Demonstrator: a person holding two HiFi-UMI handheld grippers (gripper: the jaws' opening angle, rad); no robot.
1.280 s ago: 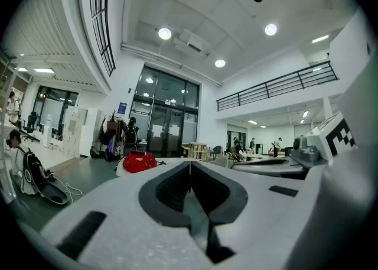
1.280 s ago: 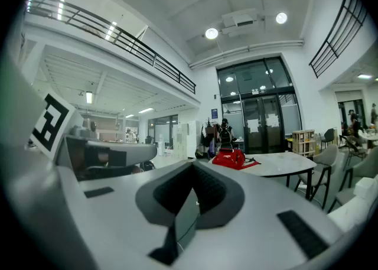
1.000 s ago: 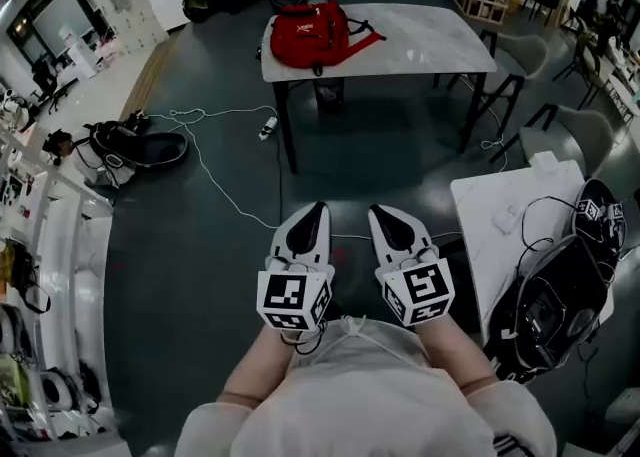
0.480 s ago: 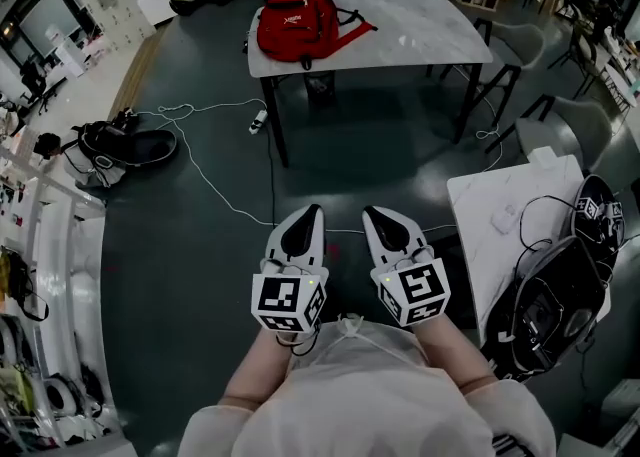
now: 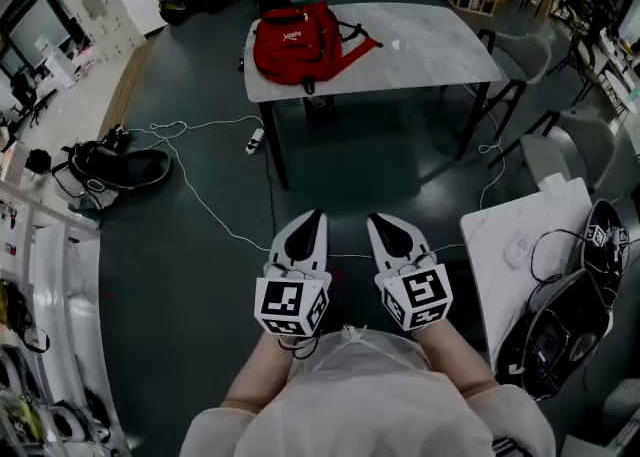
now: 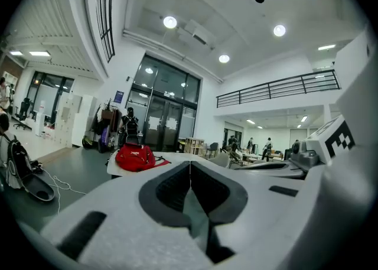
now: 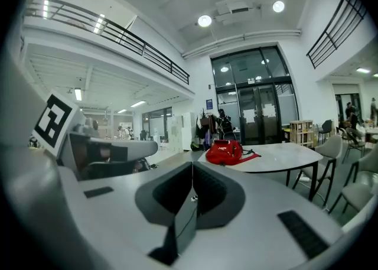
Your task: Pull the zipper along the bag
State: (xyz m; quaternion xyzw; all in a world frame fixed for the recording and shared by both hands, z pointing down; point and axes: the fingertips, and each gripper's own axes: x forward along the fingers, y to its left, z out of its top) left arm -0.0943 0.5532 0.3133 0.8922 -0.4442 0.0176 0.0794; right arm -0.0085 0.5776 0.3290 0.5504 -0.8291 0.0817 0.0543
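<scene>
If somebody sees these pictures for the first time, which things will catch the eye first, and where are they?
The red backpack stands out most: it lies on the left end of the pale table, far ahead across the dark floor. Next come the left gripper and the right gripper, side by side low in the head view, both shut and empty, pointing toward that table.

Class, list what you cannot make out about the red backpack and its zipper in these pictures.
The zipper on the red backpack: too small and distant in every view; the pull's position is unreadable.
Backpack's underside: hidden against the table, head view.
Backpack's print: too small, both gripper views.
</scene>
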